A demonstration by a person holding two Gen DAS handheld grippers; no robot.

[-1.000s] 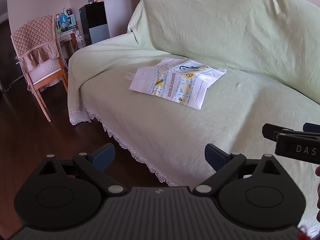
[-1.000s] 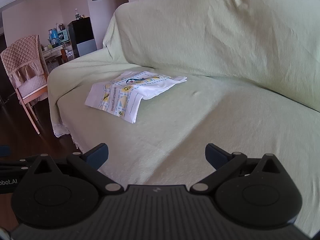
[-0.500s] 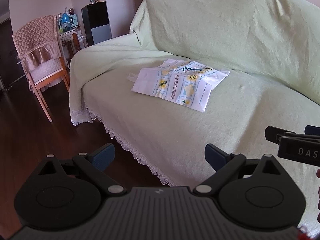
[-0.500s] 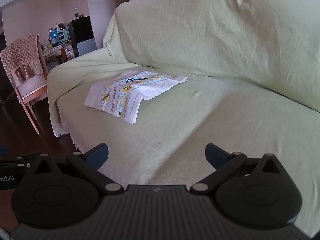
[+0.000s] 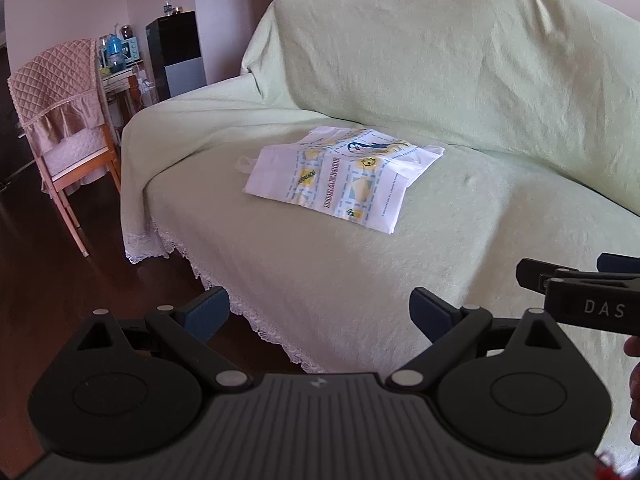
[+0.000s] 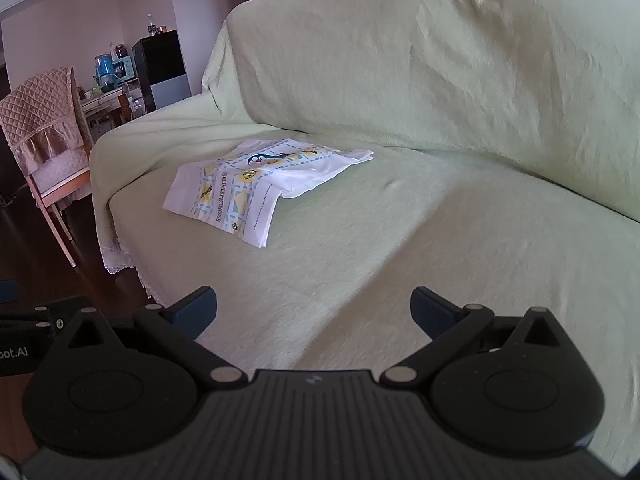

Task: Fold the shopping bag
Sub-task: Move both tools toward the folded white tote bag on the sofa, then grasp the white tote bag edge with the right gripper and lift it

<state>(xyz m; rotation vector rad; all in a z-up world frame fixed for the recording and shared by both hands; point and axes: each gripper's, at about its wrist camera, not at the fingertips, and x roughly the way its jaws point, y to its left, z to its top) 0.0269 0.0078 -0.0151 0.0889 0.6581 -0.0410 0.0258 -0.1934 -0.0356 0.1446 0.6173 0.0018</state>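
Note:
A white shopping bag (image 5: 344, 176) with blue and yellow cartoon print lies folded flat on the seat of the green-covered sofa (image 5: 460, 80). It also shows in the right wrist view as the same bag (image 6: 256, 184), left of centre. My left gripper (image 5: 320, 312) is open and empty, hovering over the sofa's front edge, well short of the bag. My right gripper (image 6: 314, 308) is open and empty above the seat, also well back from the bag. The right gripper's side (image 5: 580, 300) shows at the right edge of the left wrist view.
A wooden chair (image 5: 64, 128) with a pink quilted cover stands on the dark floor left of the sofa. Behind it are a cluttered small table (image 5: 120, 64) and a black cabinet (image 5: 176, 52). The sofa cover's lace hem (image 5: 248, 320) hangs at the front edge.
Both grippers have drifted slightly, so the bag sits a little more to the right in the left wrist view. The bag itself has not moved and both grippers stay open.

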